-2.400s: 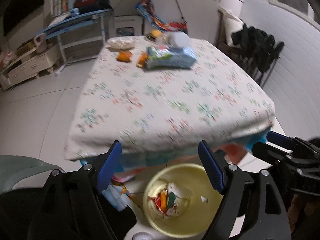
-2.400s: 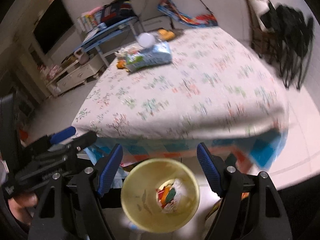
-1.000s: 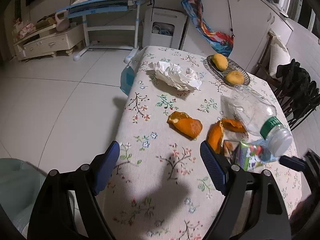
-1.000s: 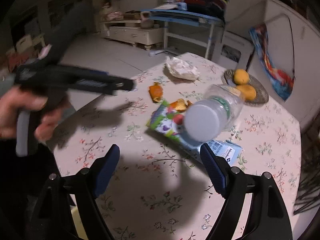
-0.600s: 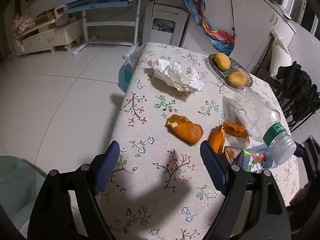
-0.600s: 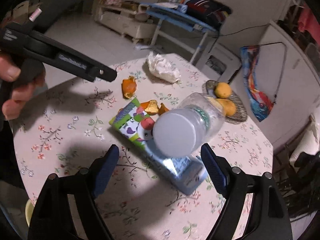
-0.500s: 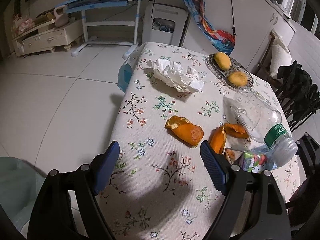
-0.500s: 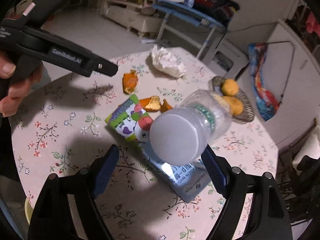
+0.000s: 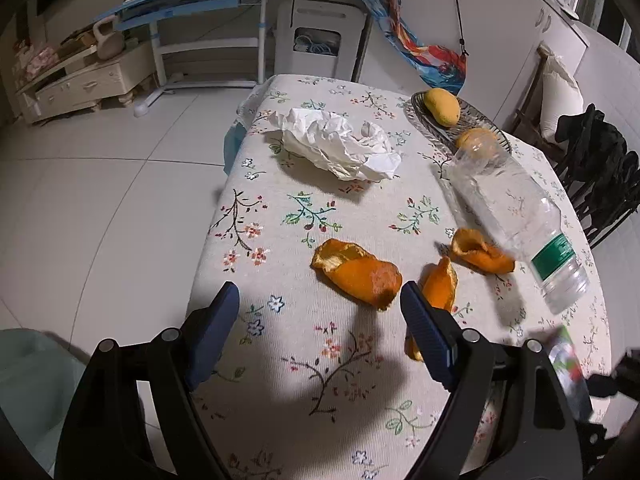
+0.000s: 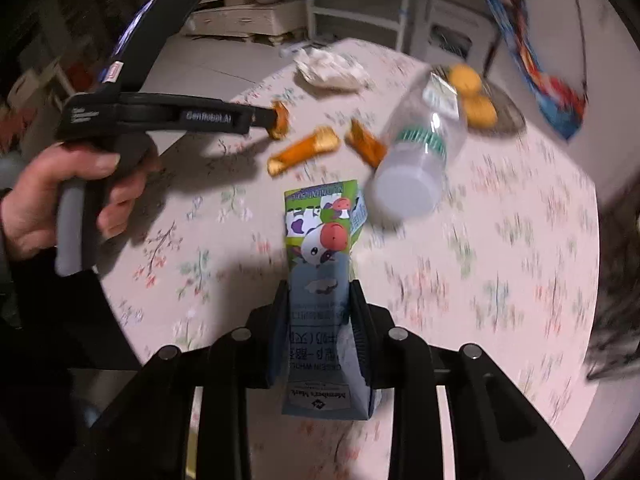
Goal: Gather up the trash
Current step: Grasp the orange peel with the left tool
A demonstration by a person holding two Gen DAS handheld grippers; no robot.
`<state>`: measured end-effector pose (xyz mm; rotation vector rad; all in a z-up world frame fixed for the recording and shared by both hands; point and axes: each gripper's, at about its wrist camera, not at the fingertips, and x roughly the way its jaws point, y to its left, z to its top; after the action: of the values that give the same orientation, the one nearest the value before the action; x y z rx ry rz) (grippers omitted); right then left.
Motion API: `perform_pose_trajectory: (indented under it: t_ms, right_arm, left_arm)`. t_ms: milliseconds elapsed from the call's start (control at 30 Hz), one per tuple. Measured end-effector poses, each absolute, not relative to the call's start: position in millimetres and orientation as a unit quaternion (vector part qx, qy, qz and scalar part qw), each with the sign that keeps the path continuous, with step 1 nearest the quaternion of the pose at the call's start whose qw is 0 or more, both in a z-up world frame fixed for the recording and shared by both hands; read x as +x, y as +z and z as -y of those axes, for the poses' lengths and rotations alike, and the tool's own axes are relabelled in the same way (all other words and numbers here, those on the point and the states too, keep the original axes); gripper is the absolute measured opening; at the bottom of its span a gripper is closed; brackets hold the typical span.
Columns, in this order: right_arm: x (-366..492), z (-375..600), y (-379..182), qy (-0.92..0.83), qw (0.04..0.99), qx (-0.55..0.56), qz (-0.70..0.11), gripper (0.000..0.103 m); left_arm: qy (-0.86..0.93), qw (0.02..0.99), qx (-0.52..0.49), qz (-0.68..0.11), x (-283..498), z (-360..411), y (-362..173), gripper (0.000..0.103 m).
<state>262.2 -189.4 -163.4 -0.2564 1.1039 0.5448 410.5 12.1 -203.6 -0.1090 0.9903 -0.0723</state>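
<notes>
Right tool (image 10: pixel 320 312) above floral table (image 10: pixel 500 280)

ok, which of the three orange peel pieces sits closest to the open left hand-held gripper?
The narrow upright peel, right beside the left hand-held gripper's right fingertip. The broad flat peel lies just ahead; the third peel rests by the plastic bottle.

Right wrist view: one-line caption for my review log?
Right gripper clamps a milk carton above the floral table, beside a tipped plastic bottle; orange peels lie beyond.
</notes>
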Motion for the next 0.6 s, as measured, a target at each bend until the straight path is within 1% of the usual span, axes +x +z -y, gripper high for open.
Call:
perform_pose_trajectory:
  t_ms: [67,200,300,333,400,500,533,567,600]
  right_arm:
    - [258,198,-166,0.241,0.809,-0.104,-0.526,0.030]
    - [254,205,-172,0.231,0.821,-0.062,-0.518,0.044]
    - [252,197,-179,0.223,0.825,-0.074,-0.513,0.045]
    - [250,194,-179,0.219,0.829,-0.081,-0.508,0.050]
    - [249,191,-177,0.215,0.837,-0.083,-0.496,0.056]
    - [250,190,-175,0.203,0.850,-0.085,-0.478,0.056]
    - [250,189,-174,0.201,0.853,-0.085,-0.474,0.055]
    - [251,190,-175,0.198,0.854,-0.088,-0.473,0.053]
    - [250,190,-175,0.197,0.854,-0.093,-0.473,0.046]
  left_arm:
    - [-0.034,0.877,-0.056,-0.476,413,-12,-206,0.079]
    - [-0.034,0.876,-0.059,-0.477,417,-9,-210,0.079]
    - [-0.037,0.879,-0.054,-0.473,418,-5,-210,0.079]
    - [-0.037,0.880,-0.050,-0.471,419,-3,-210,0.079]
    - [-0.037,0.881,-0.050,-0.469,422,-2,-210,0.077]
    - [-0.045,0.879,-0.058,-0.472,426,0,-213,0.066]
    - [-0.045,0.881,-0.053,-0.469,426,3,-213,0.059]
    - [-0.053,0.880,-0.048,-0.470,427,6,-214,0.049]
    - [-0.057,0.880,-0.042,-0.469,427,9,-214,0.043]
